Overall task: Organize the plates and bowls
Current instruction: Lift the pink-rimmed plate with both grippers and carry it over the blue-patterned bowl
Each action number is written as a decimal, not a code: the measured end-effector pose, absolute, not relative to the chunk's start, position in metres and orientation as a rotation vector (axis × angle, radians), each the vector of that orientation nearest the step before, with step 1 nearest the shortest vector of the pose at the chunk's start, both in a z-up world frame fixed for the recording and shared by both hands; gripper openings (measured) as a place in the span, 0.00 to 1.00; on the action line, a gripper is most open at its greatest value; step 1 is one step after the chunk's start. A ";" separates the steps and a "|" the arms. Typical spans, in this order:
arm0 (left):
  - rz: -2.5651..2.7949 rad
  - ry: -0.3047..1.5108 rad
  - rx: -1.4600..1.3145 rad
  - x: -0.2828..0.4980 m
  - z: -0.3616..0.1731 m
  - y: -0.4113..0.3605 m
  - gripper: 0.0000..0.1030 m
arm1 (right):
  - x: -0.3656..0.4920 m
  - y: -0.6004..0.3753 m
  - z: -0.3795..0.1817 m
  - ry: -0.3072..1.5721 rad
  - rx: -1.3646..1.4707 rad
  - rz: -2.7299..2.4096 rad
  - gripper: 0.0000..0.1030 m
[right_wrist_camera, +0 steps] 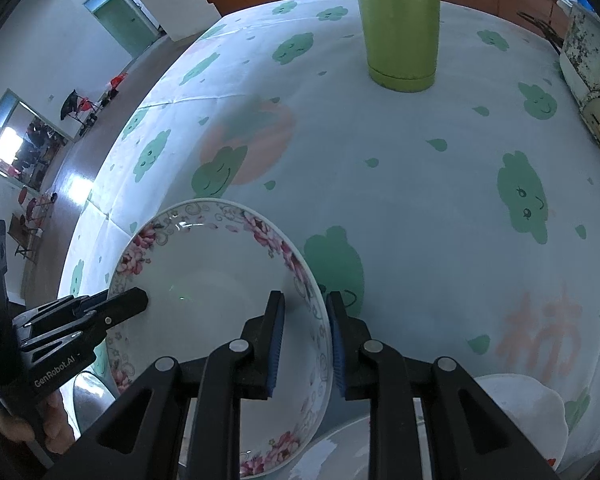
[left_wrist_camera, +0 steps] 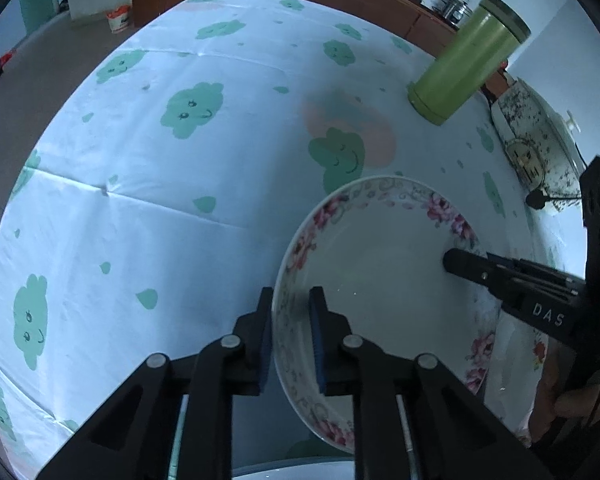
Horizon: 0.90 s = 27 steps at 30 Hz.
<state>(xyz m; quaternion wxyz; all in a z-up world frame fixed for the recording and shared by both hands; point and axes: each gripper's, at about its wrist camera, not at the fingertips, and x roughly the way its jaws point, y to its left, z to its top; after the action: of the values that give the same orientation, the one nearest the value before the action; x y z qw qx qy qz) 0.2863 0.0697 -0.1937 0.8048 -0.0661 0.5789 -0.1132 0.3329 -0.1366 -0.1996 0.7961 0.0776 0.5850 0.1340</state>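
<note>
1. Floral bowl (left_wrist_camera: 384, 276): you hold it tilted above the table (left_wrist_camera: 180, 208), its open side turned toward your left gripper's camera. It sits over the near part of the table, well apart from the green tumbler (left_wrist_camera: 466, 60) standing toward the far edge.
2. Your left gripper (left_wrist_camera: 290, 336) clamps the bowl's rim, one pad outside and one inside.
3. Your right gripper (right_wrist_camera: 305, 340) grips the opposite rim the same way, its fingers closed on the wall.
4. A white dish (right_wrist_camera: 524, 412) shows at the near edge, beside your right gripper.
</note>
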 end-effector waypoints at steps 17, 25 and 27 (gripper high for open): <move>-0.232 1.182 -0.148 0.312 -0.179 0.072 0.10 | 0.337 -0.149 -0.204 1.272 0.309 0.332 0.18; -0.233 1.191 -0.093 0.335 -0.187 0.079 0.13 | 0.348 -0.144 -0.207 1.263 0.360 0.321 0.12; -0.239 1.182 -0.081 0.330 -0.185 0.081 0.13 | 0.346 -0.142 -0.207 1.269 0.349 0.329 0.12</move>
<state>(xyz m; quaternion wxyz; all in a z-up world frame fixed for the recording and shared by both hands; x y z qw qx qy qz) 0.3304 0.0813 -0.1846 0.8228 -0.0382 0.5559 -0.1123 0.3458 -0.1418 -0.2067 0.7787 0.1615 0.5869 0.1522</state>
